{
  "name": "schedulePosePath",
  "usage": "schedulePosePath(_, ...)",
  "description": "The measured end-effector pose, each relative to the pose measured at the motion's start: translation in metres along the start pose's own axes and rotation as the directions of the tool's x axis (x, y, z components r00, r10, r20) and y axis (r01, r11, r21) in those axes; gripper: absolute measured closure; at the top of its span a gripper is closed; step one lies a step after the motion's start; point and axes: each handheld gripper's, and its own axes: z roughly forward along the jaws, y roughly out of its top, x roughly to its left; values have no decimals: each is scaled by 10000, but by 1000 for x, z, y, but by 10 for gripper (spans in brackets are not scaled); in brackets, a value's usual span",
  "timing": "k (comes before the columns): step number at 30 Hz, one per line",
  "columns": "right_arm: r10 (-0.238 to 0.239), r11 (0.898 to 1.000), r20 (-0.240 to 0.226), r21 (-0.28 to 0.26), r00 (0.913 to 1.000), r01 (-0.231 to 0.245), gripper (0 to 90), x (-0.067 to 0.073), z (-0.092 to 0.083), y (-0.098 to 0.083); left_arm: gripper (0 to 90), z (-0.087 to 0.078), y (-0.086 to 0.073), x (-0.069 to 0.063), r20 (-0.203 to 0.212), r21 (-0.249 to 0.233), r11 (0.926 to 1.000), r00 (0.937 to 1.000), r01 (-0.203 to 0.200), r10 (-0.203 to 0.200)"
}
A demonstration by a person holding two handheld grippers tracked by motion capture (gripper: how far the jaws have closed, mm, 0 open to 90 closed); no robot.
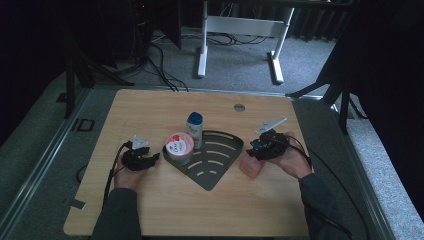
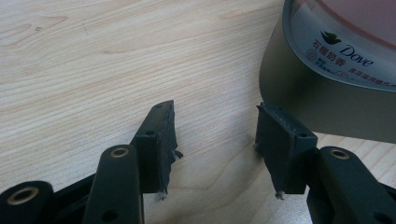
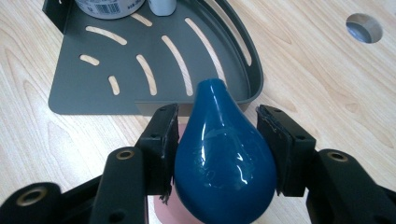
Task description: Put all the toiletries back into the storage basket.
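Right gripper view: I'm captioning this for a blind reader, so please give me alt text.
The right gripper has its two black jaws around a blue teardrop-shaped cap on a pink bottle. Just beyond lies a dark grey slotted corner shelf on the light wooden table.

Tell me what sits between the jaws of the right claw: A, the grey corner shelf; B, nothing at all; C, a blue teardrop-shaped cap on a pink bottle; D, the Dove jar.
C: in the right gripper view the right claw has its jaws on either side of the blue teardrop cap, with the pink bottle under it; whether the jaws press on it can't be told.
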Motion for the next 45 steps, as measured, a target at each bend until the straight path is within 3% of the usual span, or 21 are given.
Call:
schedulePosePath(21, 273, 9996, -404, 107, 9988, -269, 525, -4, 3, -1, 478, 0, 0, 0, 7, -6, 10000, 10000, 7, -7)
schedulePosePath(45, -73, 9994, -387, 329, 9992, 85, 532, 1, 0, 0, 478, 0, 0, 0, -2, 1, 10000, 10000, 2, -2)
